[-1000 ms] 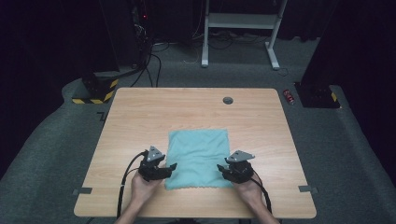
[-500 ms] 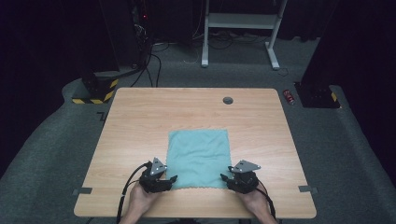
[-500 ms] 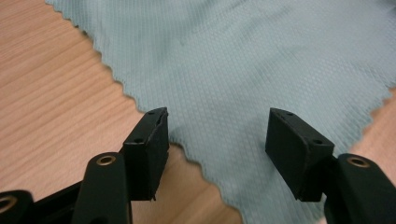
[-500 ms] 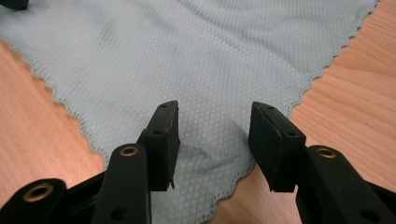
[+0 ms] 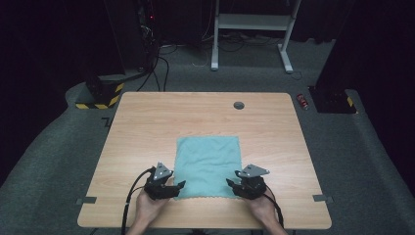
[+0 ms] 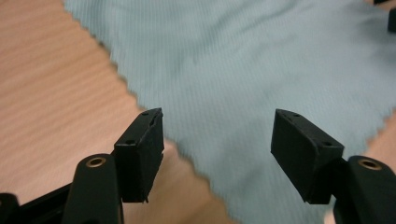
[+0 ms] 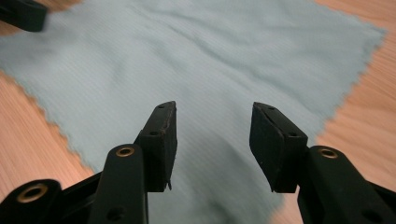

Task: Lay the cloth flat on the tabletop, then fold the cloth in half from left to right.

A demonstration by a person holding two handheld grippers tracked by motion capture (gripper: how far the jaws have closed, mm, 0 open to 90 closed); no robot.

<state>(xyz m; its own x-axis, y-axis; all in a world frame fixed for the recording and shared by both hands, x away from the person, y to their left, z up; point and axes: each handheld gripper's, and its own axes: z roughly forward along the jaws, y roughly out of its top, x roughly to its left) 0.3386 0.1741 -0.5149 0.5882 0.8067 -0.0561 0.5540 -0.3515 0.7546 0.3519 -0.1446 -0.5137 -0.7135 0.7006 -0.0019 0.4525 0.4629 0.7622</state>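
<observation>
A: What is laid out, taken from the largest thing down?

B: A wooden table (image 5: 147,127) is seen, and on its near half a light blue-green cloth (image 5: 208,161) is spread flat, its near edge close to the table's front edge. The left gripper (image 5: 175,187) is held at the cloth's near left corner and the right gripper (image 5: 234,185) at its near right corner.

A: How are the jaws set?

B: Both pairs are parted with nothing pinched. The left jaws have just been opening, and in the left gripper view the cloth (image 6: 243,88) lies below the gap, unpressed. The right jaws have been opening too; in the right gripper view the cloth (image 7: 196,70) is seen between and beyond them, untouched by the pads.

A: How is the cloth likely to handle?

B: It is judged thin, light and limp, with a fine ribbed weave and a pinked, zigzag edge. No stiffness can be expected, so it would sag and fold wherever it is lifted. Breakage is not a concern; slipping from a shallow pinch is.

A: Where should hold be taken?

B: The two near corners are best pinched, a little inside the zigzag edge, so that a full layer is caught.
</observation>
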